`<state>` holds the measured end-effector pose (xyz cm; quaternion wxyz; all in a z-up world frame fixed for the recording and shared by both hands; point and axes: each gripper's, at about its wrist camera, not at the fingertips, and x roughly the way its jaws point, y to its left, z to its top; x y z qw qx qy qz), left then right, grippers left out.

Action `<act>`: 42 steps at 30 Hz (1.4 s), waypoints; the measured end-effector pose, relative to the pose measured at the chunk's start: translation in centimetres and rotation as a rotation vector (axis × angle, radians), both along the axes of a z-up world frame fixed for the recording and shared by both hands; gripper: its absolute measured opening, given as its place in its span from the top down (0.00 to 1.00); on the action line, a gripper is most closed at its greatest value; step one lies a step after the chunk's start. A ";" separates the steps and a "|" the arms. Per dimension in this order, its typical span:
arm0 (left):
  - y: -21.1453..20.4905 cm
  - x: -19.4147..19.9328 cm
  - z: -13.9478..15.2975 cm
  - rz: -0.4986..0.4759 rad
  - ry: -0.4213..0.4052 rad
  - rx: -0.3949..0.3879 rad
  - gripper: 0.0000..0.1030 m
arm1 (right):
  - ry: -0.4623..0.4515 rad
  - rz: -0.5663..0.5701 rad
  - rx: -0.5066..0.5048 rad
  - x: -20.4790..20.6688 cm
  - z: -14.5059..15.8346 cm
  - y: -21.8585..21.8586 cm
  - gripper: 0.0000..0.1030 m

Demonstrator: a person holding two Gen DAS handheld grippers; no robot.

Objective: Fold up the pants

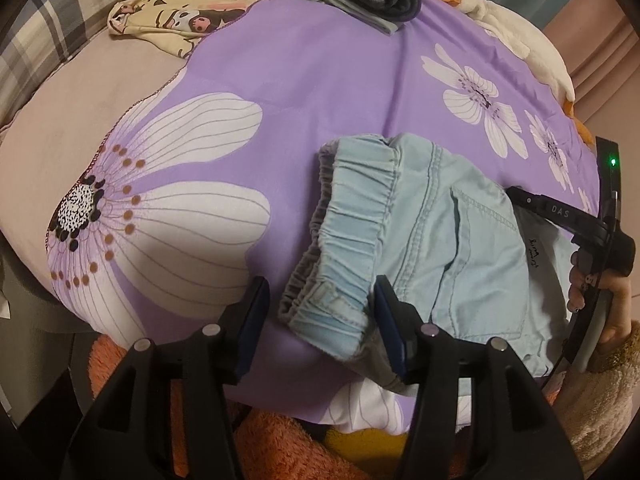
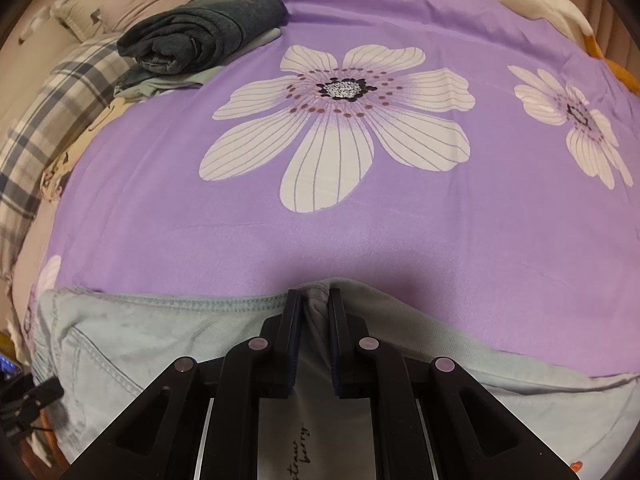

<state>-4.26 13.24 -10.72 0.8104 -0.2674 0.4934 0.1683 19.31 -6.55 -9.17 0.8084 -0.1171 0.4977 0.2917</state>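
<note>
- On the bed, over a purple bedspread with big white flowers (image 2: pixel 340 128), lie the pale blue denim pants with an elastic waistband (image 1: pixel 420 232), already doubled over into a short bundle.
- Waistband end sits on the left side of the bundle, ruffled and a bit bunched, with a back pocket showing just beside it in the left wrist view.
- left gripper (image 1: pixel 320 320) stands with its jaws apart. The corner of the waistband lies between them, up against the right jaw, while the left one has bare purple cloth under it. No squeeze on the fabric that I can see.
- right gripper (image 2: pixel 314 308) has its jaws nearly closed, pinching a small ridge of the pale blue fabric at the far edge of the pants, right where the hem meets the bedspread.
- From the left wrist view you can also see the right gripper's black body out past the pocket, held by a hand in a fuzzy beige sleeve (image 1: pixel 600 288).
- Way back on the bed there's a stack of folded dark grey clothes (image 2: pixel 204 28), well apart from the pants.
- Next to that, a cream cloth with cartoon prints (image 1: pixel 176 20), plus a white plush goose with orange beak (image 1: pixel 516 36) along the far right edge.
</note>
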 end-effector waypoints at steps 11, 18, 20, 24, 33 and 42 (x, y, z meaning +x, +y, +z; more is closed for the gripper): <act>0.0 0.1 -0.1 0.024 -0.001 -0.016 0.45 | -0.045 0.001 -0.013 -0.6 -0.3 0.1 0.91; -0.4 -0.1 2.4 0.034 0.025 -0.008 0.44 | -0.077 0.012 -0.042 -0.8 0.3 0.3 0.78; -1.1 -0.6 4.2 0.020 -0.009 0.043 0.33 | -0.071 -0.024 -0.042 -0.8 1.2 -0.6 0.36; -2.8 -0.5 7.9 -0.021 -0.082 0.104 0.26 | -0.103 -0.116 0.056 -1.1 3.8 -4.7 0.28; -8.4 6.2 10.4 -0.234 -0.176 0.074 0.25 | -0.101 -0.425 0.184 -1.5 6.8 -21.1 0.28; -13.2 16.2 6.2 -0.391 -0.104 -0.008 0.50 | -0.113 -0.855 0.212 -5.3 5.3 -38.2 0.28</act>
